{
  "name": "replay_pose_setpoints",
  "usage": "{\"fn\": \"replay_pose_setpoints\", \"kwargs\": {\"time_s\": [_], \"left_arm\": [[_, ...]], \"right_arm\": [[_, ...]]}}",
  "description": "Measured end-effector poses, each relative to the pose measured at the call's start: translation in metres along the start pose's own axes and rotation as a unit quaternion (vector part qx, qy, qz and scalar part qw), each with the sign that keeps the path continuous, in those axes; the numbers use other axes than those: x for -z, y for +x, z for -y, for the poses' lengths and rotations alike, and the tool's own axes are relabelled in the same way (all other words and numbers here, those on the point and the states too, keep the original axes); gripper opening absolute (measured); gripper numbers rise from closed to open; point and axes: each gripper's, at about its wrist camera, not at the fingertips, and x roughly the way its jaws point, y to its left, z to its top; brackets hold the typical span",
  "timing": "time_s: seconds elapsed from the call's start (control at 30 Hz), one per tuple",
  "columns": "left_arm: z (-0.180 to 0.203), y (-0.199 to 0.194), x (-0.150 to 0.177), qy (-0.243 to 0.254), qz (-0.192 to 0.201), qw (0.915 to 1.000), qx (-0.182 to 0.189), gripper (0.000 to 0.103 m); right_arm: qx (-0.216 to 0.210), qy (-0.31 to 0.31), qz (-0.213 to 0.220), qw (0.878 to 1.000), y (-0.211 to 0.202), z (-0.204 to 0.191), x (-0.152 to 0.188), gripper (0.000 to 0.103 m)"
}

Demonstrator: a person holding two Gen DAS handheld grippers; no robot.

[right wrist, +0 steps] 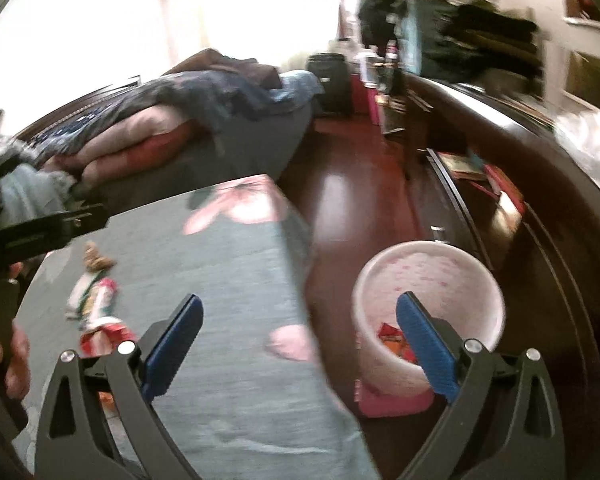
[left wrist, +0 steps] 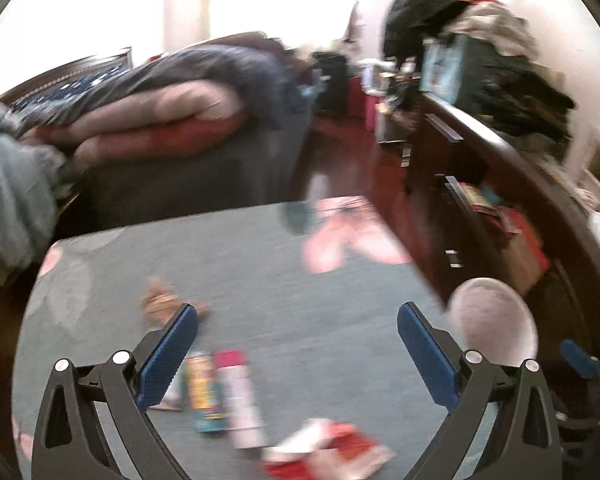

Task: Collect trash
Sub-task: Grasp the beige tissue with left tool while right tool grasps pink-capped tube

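Note:
My left gripper hangs open and empty above a table under a teal flowered cloth. Trash lies on the cloth below it: a crumpled brown wrapper, a colourful packet, a pink and white wrapper and a red and white wrapper. My right gripper is open too, with nothing in it, over the table's right edge. A white bin stands on the floor under its right finger, with orange and red wrappers inside. The motion blurs both views.
A bed with folded blankets stands beyond the table. A dark wooden dresser piled with clothes runs along the right, with a strip of wooden floor between. The bin rests on a pink mat. A hand shows at the left.

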Motion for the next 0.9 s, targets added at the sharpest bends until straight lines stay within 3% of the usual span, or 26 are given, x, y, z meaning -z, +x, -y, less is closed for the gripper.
{"fn": "replay_pose_setpoints", "kwargs": {"time_s": [0.17,0.33,0.5,0.53,0.63,0.7,0.73,0.77,0.9], "left_arm": [[-0.062,0.034,0.004,-0.043,-0.033,0.9974,-0.048,0.099],[-0.097,0.076,0.004,-0.079,-0.067,0.9935,-0.047,0.099],[-0.105,0.104,0.001,-0.082,-0.085,0.9919,-0.045,0.098],[-0.104,0.107,0.002,-0.081,-0.088,0.9918,-0.044,0.09],[-0.103,0.116,0.002,-0.076,-0.102,0.9909,-0.045,0.054],[-0.105,0.116,0.002,-0.072,-0.097,0.9916,-0.047,0.044],[-0.105,0.115,0.003,-0.068,-0.093,0.9921,-0.049,0.03],[-0.107,0.115,0.003,-0.069,-0.094,0.9921,-0.047,0.024],[-0.12,0.099,0.002,-0.08,-0.076,0.993,-0.042,0.022]], "right_arm": [[-0.023,-0.035,-0.009,0.999,0.007,-0.043,-0.001,0.098],[-0.041,-0.061,-0.021,0.997,0.022,-0.075,-0.002,0.098],[-0.053,-0.08,-0.028,0.995,0.036,-0.097,-0.004,0.098],[-0.056,-0.083,-0.029,0.995,0.039,-0.102,-0.005,0.098],[-0.065,-0.092,-0.03,0.993,0.043,-0.115,-0.008,0.098],[-0.07,-0.098,-0.028,0.992,0.044,-0.122,-0.01,0.098],[-0.073,-0.102,-0.028,0.992,0.044,-0.126,-0.011,0.098],[-0.075,-0.106,-0.028,0.991,0.045,-0.132,-0.012,0.098],[-0.089,-0.125,-0.028,0.988,0.05,-0.157,-0.017,0.098]]}}
